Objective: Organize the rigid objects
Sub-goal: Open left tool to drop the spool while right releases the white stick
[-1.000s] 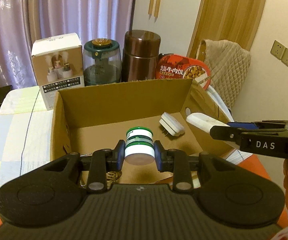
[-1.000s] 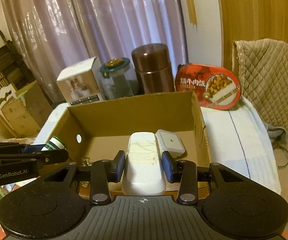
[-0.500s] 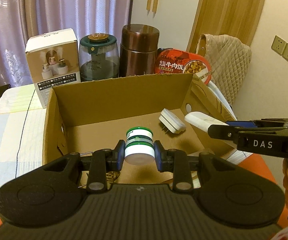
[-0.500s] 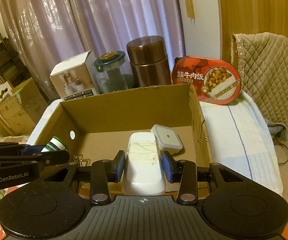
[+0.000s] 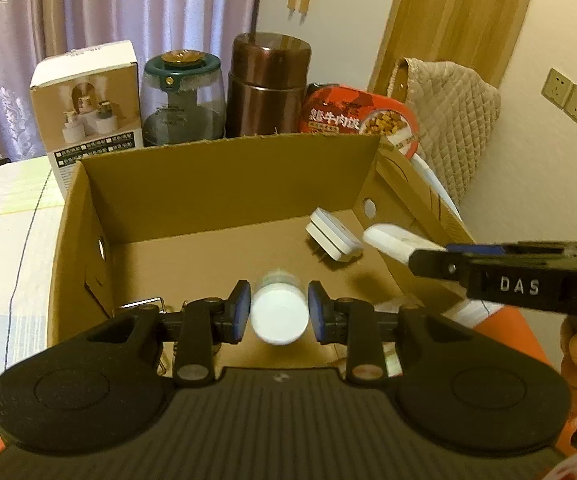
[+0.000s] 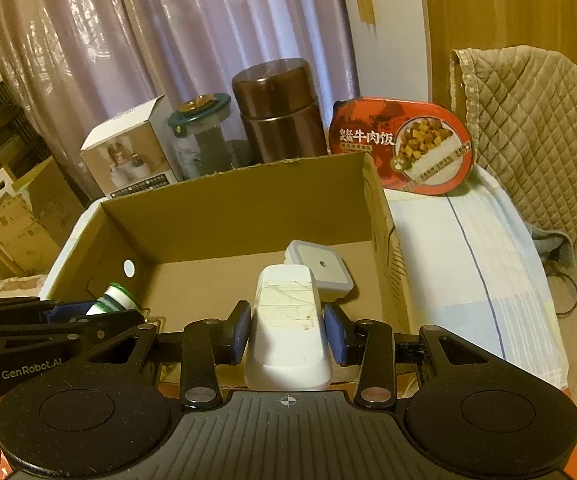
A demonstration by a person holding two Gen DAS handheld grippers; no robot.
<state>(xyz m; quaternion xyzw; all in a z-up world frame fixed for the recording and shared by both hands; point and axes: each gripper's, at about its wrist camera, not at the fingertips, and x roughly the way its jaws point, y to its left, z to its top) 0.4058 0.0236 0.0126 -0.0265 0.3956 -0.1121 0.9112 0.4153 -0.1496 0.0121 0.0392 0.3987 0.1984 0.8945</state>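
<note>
An open cardboard box [image 5: 224, 176] stands on the table. My left gripper [image 5: 278, 312] holds a small white jar with a green band [image 5: 278, 316] over the box's near edge; the jar is tipped forward and blurred, and the pads stand close at its sides. It also shows in the right wrist view [image 6: 114, 300]. My right gripper [image 6: 286, 326] is shut on a white oblong device [image 6: 288, 328] over the box's near right part; the device also shows in the left wrist view [image 5: 392, 240]. A white plug adapter [image 5: 332, 236] lies in the box's far right corner.
Behind the box stand a white product carton [image 5: 88, 100], a green-lidded glass jar [image 5: 182, 96], a brown canister [image 5: 268, 84] and a red meal box [image 5: 360, 120]. A quilted cloth [image 6: 528, 128] hangs at right. Metal clips [image 5: 144, 304] lie in the box's near left.
Both grippers moved forward over the box. The jar in my left gripper tipped forward, now showing its white base, and looks blurred; the left pads seem slightly wider apart.
</note>
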